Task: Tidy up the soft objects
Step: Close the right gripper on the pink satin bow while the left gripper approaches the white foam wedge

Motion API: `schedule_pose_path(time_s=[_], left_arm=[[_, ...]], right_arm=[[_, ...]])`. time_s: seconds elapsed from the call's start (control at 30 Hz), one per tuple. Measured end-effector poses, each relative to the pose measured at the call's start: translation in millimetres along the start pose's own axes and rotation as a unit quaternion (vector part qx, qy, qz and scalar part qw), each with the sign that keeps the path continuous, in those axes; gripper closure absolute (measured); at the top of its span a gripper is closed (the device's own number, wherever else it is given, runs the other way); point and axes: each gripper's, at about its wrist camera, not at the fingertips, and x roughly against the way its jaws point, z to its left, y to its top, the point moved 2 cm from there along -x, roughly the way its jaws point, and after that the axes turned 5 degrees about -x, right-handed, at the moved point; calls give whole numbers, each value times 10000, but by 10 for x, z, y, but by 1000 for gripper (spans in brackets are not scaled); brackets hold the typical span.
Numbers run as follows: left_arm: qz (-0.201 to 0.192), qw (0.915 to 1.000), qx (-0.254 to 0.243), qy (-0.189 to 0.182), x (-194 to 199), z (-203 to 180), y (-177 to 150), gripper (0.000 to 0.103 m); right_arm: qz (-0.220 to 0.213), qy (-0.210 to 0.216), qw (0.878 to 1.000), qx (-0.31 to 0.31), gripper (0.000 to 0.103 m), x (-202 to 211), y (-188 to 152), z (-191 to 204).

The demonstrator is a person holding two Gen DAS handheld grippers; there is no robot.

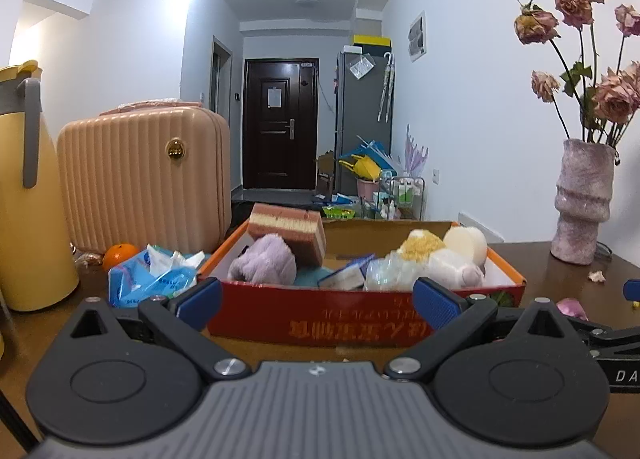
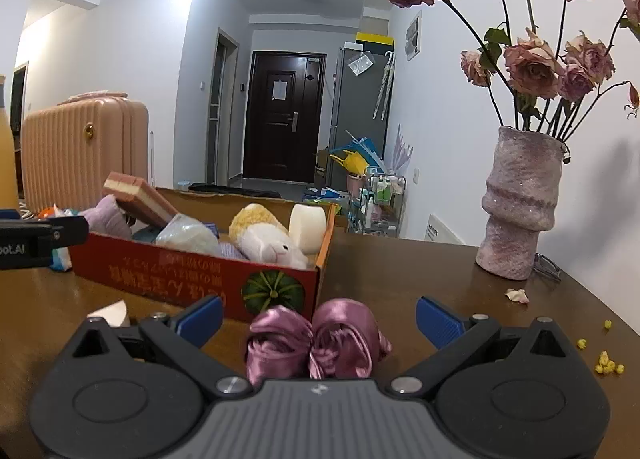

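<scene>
While the right claw (image 2: 319, 317) is waiting with its two blue fingers spread wide, a shiny purple satin bundle (image 2: 316, 339) is lying on the brown worktop (image 2: 420, 271) right between them. Nothing is being pinched yet. This looks like the step of picking up the last loose soft thing. Next, the fingers probably need to close gently on the slippery cloth, lift it, and carry it over the wall of the red box (image 2: 192, 279) just behind it.

Over on the other side, the left claw (image 1: 316, 301) is spread wide too, holding nothing, and pointing at the front of the same box.

Inside the box, soft things are piling up: one fuzzy lilac cloth (image 1: 264, 261), one striped sponge (image 1: 290, 229) leaning on it, one white and yellow plush toy (image 2: 266, 239), one round white sponge (image 2: 307, 227), and one clear crinkly bag (image 2: 186, 237). A small blue packet is peeking out too.

Farther back, one pink vase (image 2: 518, 207) is holding dried roses. One orange (image 1: 120, 253), one blue tissue pack (image 1: 154, 275), one yellow jug (image 1: 28, 195) and one peach suitcase (image 1: 140, 179) are sitting on the left.
</scene>
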Motion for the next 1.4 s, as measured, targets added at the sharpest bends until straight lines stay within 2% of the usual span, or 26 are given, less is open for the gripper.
schedule_pose_path(time_s=[0.3, 0.6, 0.93, 1.4], left_arm=[[264, 9995, -106, -100, 227, 5, -189, 0], [399, 9990, -173, -52, 275, -6, -276, 0], [573, 9982, -163, -42, 173, 5, -322, 0], [698, 9975, -116, -32, 106, 32, -341, 0]], right_arm=[[104, -34, 9999, 70, 0, 236, -172, -57], [193, 13, 9998, 30, 0, 219, -204, -82], [758, 188, 9965, -286, 0, -208, -181, -120], [1399, 115, 9879, -666, 0, -866, -136, -109]])
